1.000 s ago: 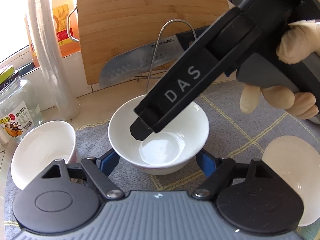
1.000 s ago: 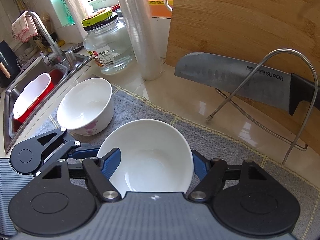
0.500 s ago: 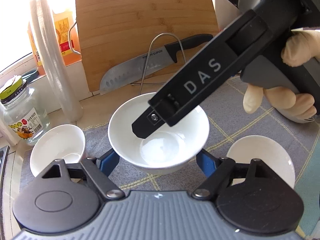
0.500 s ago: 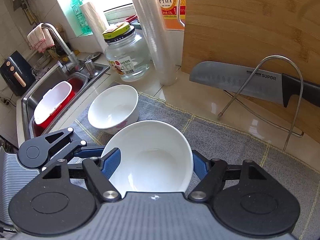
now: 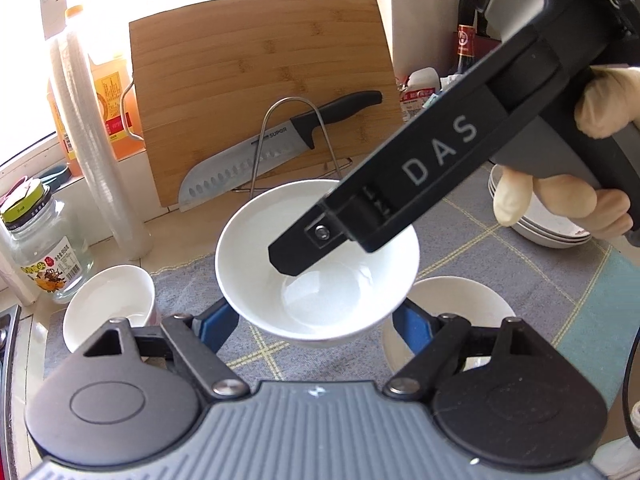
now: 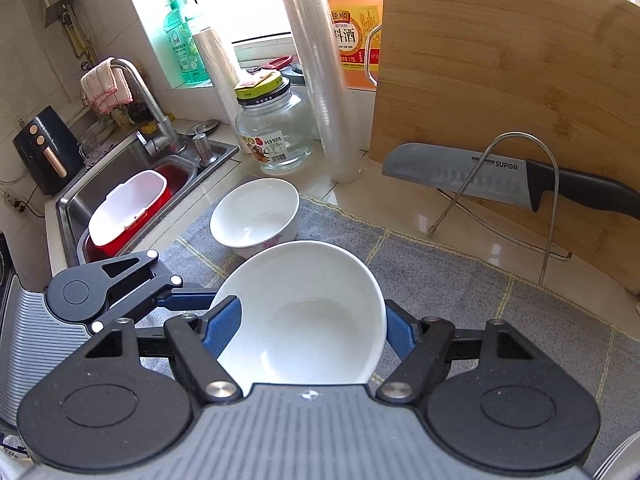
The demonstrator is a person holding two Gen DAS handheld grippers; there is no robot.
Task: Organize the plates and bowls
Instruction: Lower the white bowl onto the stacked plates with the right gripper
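left wrist view: my left gripper [image 5: 316, 320] and right gripper [image 6: 312, 328] both pinch the white bowl [image 5: 316, 256] between blue fingers [image 6: 224, 328], above the grey mat [image 5: 500, 248].

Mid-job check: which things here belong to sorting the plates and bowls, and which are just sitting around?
Part of the job:
held bowl, gripped by both the left gripper and right gripper
small bowl
low bowl
stacked plates

Just lying about:
knife
cutting board
glass jar
mat
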